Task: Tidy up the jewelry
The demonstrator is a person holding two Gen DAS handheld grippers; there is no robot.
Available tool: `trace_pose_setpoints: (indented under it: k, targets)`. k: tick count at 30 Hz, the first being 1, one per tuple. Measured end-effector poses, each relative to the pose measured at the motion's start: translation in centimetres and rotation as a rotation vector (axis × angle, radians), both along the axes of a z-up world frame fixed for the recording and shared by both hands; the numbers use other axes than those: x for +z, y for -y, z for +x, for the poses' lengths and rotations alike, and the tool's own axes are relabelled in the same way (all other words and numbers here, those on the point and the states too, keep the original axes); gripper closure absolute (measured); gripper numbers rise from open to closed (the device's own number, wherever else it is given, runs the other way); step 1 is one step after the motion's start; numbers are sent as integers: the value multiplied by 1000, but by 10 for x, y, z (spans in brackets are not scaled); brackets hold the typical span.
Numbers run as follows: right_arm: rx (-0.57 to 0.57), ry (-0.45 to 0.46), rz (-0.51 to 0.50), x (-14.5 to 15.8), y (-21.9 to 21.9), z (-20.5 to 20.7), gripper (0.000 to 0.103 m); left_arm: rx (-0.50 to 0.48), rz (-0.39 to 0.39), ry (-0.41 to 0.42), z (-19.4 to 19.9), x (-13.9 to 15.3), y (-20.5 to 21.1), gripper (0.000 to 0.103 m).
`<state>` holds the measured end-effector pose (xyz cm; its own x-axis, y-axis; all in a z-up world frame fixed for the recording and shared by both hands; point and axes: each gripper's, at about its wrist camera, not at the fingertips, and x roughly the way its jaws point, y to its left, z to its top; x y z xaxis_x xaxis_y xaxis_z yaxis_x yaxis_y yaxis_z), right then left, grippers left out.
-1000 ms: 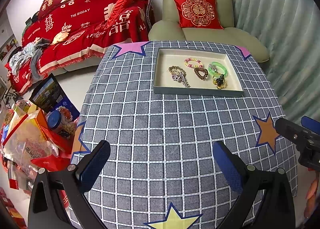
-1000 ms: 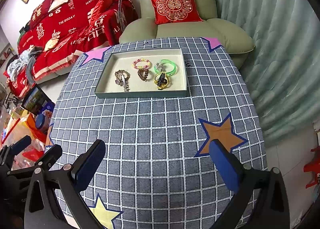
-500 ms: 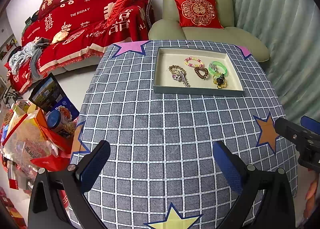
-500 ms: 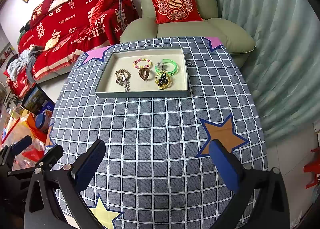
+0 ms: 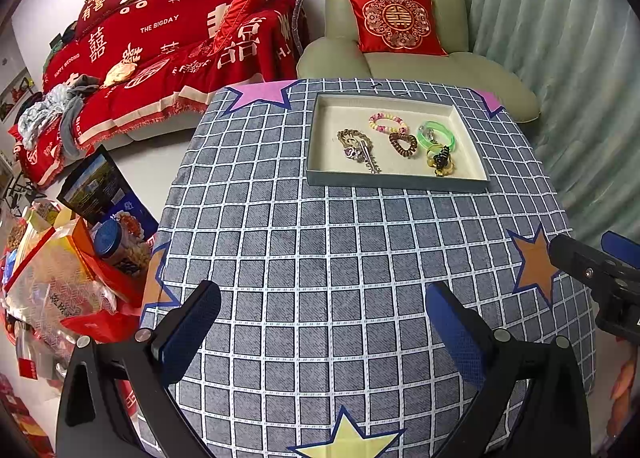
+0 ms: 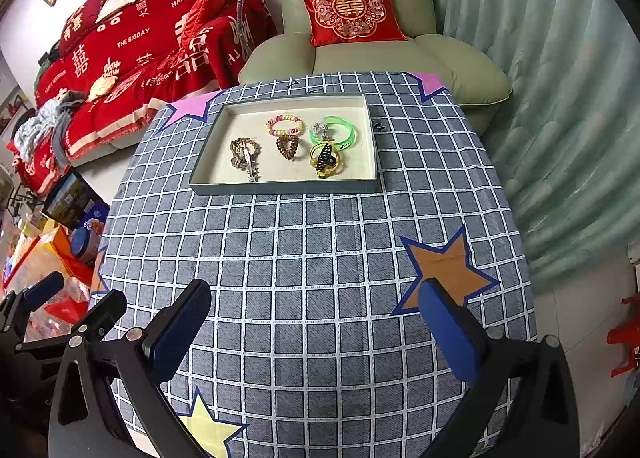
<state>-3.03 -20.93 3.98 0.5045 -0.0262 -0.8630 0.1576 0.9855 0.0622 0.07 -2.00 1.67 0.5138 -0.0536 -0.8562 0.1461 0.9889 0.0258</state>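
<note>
1. The left gripper (image 5: 322,328) is wide open — holding nothing.
2. The right gripper (image 6: 314,328) is wide open too.
3. The jewelry (image 6: 288,142) lies in the tray (image 6: 280,187), far across the table (image 5: 320,242).

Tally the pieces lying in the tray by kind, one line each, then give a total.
Everything lies inside the tray.
Bracelets and bangles: 3 (beaded bracelet, green bangle, braided bracelet)
Spiral hair ties: 2 (brown hair tie, yellow hair tie)
Clips: 3 (black claw clip, silver clip, small silver clip)
Total: 8
</note>
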Motion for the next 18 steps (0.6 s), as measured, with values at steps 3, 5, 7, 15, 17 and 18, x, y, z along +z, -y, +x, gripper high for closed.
trace_pose_setpoints:
  k: [3,5,7,15,17,18]
  targets:
    - [0,0,0,0,0,0,0,-1,0,0,0,0,0,0]
    - [0,1,0,0,0,0,0,-1,0,-1,0,0,0,0]
    - [1,1,0,0,1,1,0,-1,0,0,0,0,0,0]
    - [-3,-1,2,-1,-2,0,0,0,1,-1,0,-1,1,0]
    - [-3,0,1,-2,-3,-1,0,0,1,-2,0,-2,1,0]
    - [-2,-1,1,-2,-2,0,0,0,1,-2,1,-1,1,0]
